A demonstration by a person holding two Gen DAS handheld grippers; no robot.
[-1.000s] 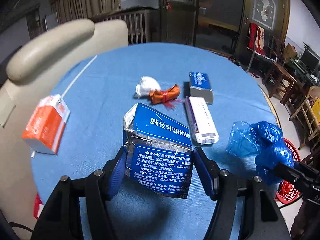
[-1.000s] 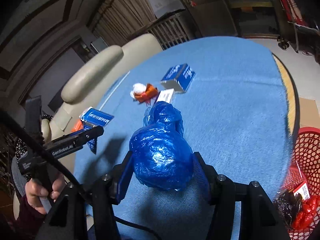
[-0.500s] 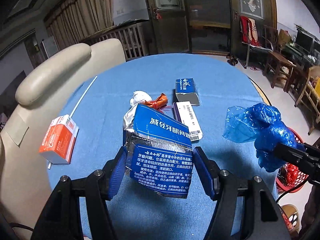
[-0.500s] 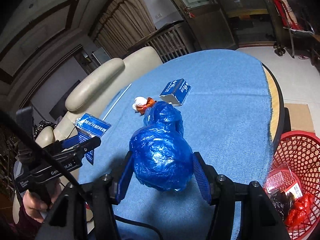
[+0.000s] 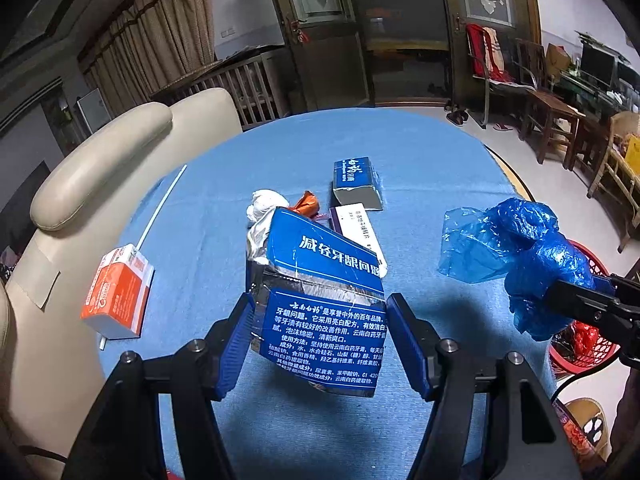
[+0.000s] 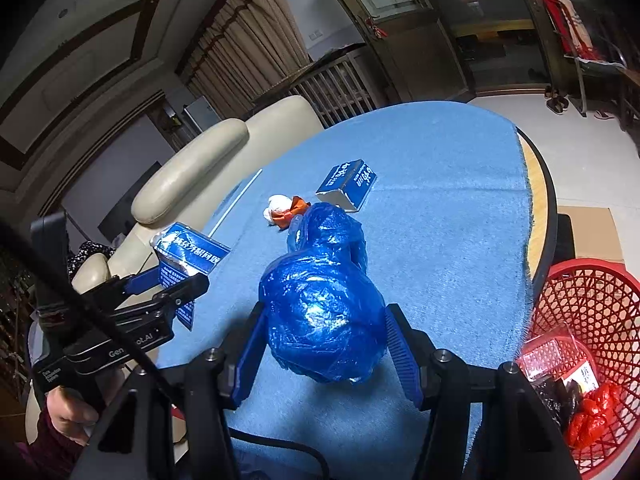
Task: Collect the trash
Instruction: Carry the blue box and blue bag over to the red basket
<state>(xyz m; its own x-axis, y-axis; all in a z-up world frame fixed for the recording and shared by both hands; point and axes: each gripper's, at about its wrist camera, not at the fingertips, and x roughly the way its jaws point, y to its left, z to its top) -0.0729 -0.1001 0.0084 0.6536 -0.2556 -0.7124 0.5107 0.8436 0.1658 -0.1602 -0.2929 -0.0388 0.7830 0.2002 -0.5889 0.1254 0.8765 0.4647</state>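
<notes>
My left gripper [image 5: 318,320] is shut on a torn blue toothpaste carton [image 5: 320,300] and holds it above the blue tablecloth [image 5: 240,168]. The right wrist view shows that carton [image 6: 188,252] in the left gripper [image 6: 168,284] at the left, clear of the table. My right gripper [image 6: 324,340] is shut on a crumpled blue plastic bag [image 6: 324,312], lifted off the cloth. That bag [image 5: 520,248] hangs at the right of the left wrist view, over the table edge. A red mesh basket [image 6: 592,312] stands on the floor beside the table with wrappers inside.
On the cloth lie a small blue box [image 5: 356,180], a white and purple box [image 5: 356,224], a white wad [image 5: 266,202], an orange wrapper [image 5: 308,202], an orange and white carton [image 5: 118,292] and a white straw [image 5: 160,208]. A beige sofa [image 5: 100,168] borders the left.
Both grippers kept their loads and drew back a little from the table, rising slightly. The left wrist view rolled level, and the red basket shows more fully in the right wrist view.
</notes>
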